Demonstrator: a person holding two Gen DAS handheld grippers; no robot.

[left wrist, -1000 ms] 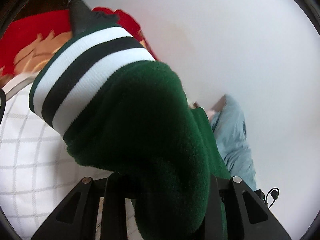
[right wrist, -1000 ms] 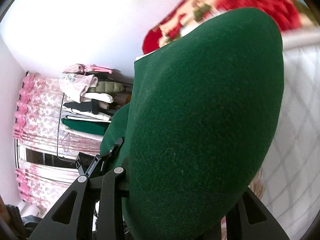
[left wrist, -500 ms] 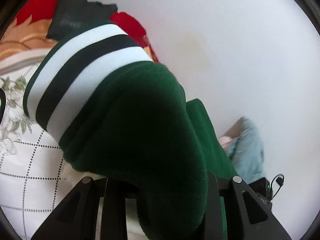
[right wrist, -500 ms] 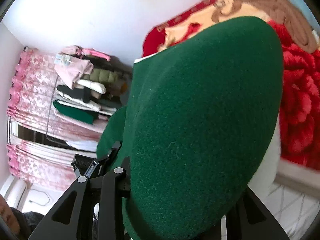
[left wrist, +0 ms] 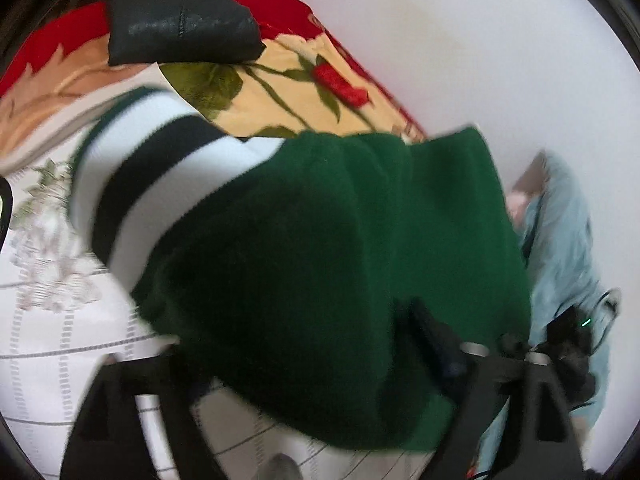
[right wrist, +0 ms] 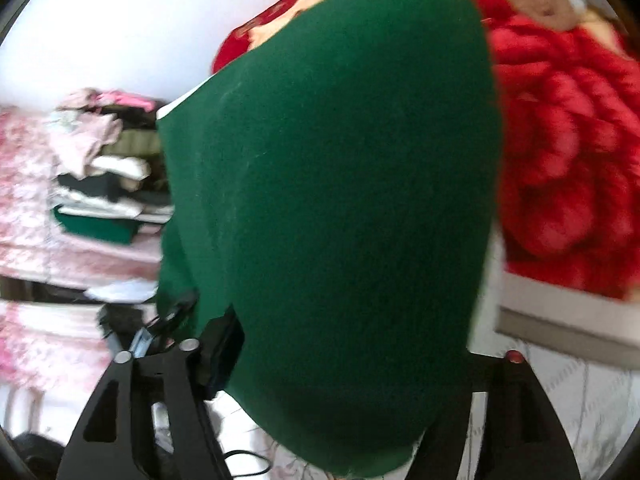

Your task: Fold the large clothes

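Both views are mostly filled by a dark green sweater [left wrist: 320,264], thick and fuzzy, bunched up right in front of each camera. In the left wrist view the left gripper [left wrist: 320,392] has its two black fingers down at the near edge, one on either side of the fabric, and the sweater sits between them and spills over them; looks like the jaws are clamped on it, though the tips are buried under the cloth. The sweater's striped cuff [left wrist: 132,184], white and black bands, pokes out to the far left over the bed [left wrist: 52,360], which has a white grid-pattern sheet. Farther back there's a red floral blanket [left wrist: 296,68] with a black bundle [left wrist: 180,28] on top, and something light blue [left wrist: 568,248] at the right by the wall. In the right wrist view the right gripper [right wrist: 320,400] is the same deal: sweater [right wrist: 332,208] fills the gap between the fingers and bulges up away from them, so it's gripping it too. A stack of folded clothes [right wrist: 104,172] sits at the far left, red blanket [right wrist: 560,184] on the right. Everything's a bit motion-blurred.
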